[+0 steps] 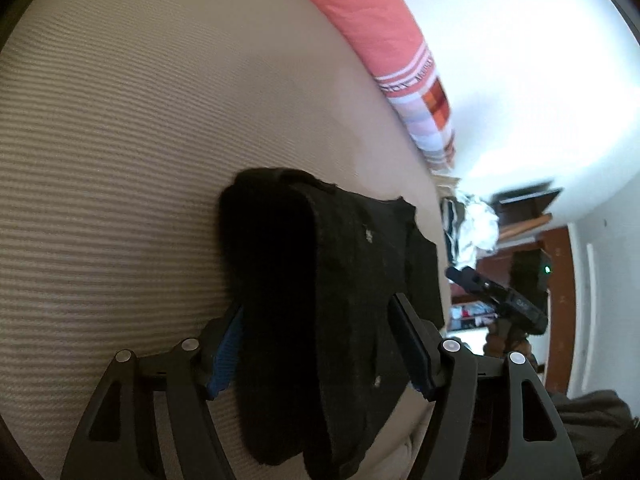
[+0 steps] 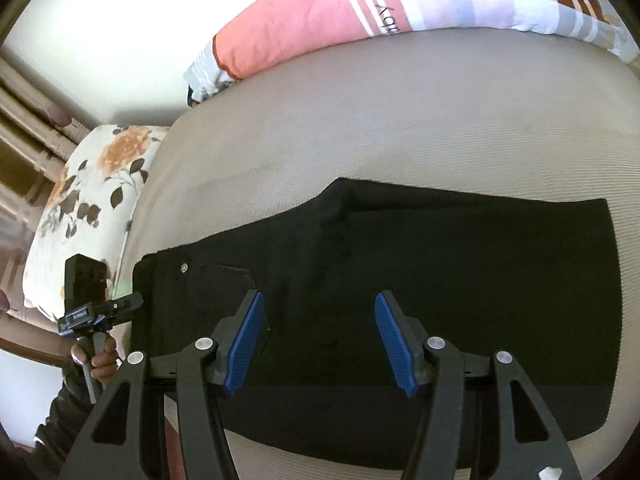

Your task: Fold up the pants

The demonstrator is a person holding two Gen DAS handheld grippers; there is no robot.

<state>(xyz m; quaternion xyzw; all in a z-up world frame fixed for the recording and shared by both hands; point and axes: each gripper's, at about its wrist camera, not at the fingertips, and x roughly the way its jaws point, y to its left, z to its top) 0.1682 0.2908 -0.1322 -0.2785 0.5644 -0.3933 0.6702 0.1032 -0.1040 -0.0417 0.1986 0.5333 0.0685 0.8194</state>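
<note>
On bed (image 2: pixel 400 120), beige ribbed cover, black pants (image 2: pixel 440 280) lie flat, folded lengthwise into a long band running 9 to 3 o'clock in the right wrist view. Waist end at 9 o'clock, small metal rivet (image 2: pixel 184 267) and pocket seam visible there. Pants' near edge sits close to the bed's front edge at 6 o'clock.

Right gripper (image 2: pixel 320 336) hovers over the middle of the pants, fingers (image 2: pixel 244 340) wide apart, blue ribbed pads facing each other, nothing between them. Can't tell if the fingertips touch the fabric.

Left gripper (image 1: pixel 316 344): fingers (image 1: pixel 412 344) spread, with a thick bunch of black pants fabric (image 1: pixel 320 300) filling the gap between them. Fabric is folded over, rounded fold toward 12 o'clock, and touches both pads; fingers appear clamped on it. Bed cover behind it at 9–12 o'clock.

Pink pillow (image 2: pixel 304 12) with checked panel and lettering lies at the far bed edge, 12 o'clock in the right view, 1 o'clock in the left view. Floral pillow (image 2: pixel 92 200) at 9 o'clock beside the bed cover.

Each wrist view shows the other gripper at the side: left gripper in the person's hand (image 2: pixel 98 360) at 8 o'clock in the right view; right gripper at 3 o'clock in the left view, blurred. White wall (image 1: pixel 540 80) at 2 o'clock.
</note>
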